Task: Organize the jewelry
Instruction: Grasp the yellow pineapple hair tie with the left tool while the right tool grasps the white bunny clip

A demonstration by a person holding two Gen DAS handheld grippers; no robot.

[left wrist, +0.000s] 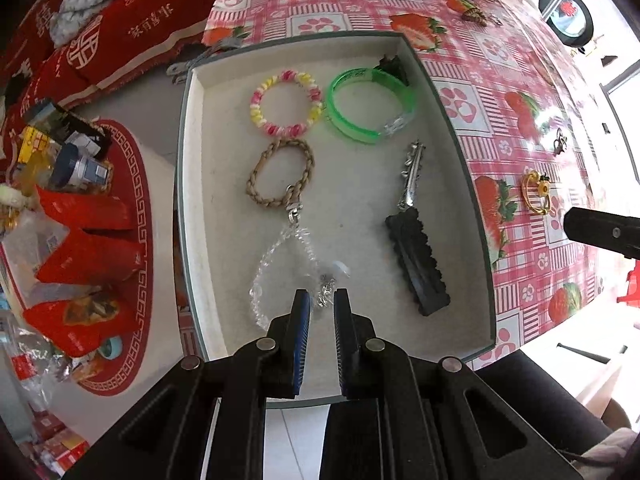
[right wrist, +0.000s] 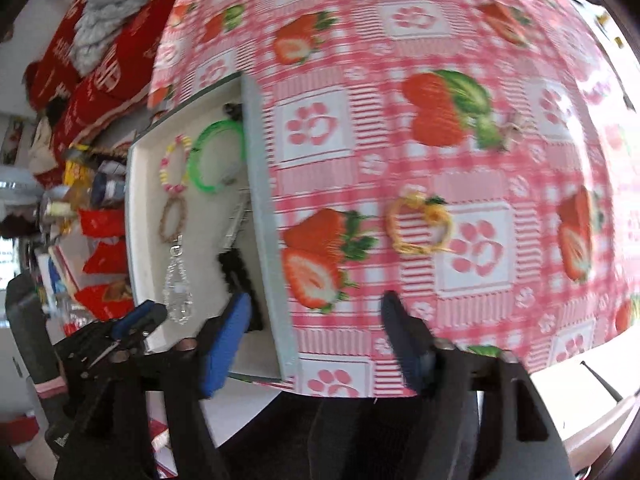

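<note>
The shallow white tray [left wrist: 192, 200] sits at the table's near-left corner, its near edge right about at the table edge and its left wall running along the left edge. Inside it: a pink-and-yellow bead bracelet [left wrist: 286, 104], a green bangle [left wrist: 370, 106] just beside it, a tan braided loop [left wrist: 280, 174] clipped to a clear crystal bracelet [left wrist: 280, 264], and a silver clip [left wrist: 412, 172] end-to-end with a black hair clip [left wrist: 416, 264]. Plenty of bare tray floor on the left side and in the near-right corner.

The left gripper [left wrist: 322, 300] hangs over the crystal bracelet's near end, fingers nearly pinched together – looks like nothing is between them, the chain lies on the floor below.

The right gripper [right wrist: 316, 312] is spread wide with nothing in it, straddling the tray's right wall. A yellow bracelet [right wrist: 420, 224] lies out on the strawberry tablecloth [right wrist: 440, 40], well apart from the tray, with open cloth all around it.
</note>
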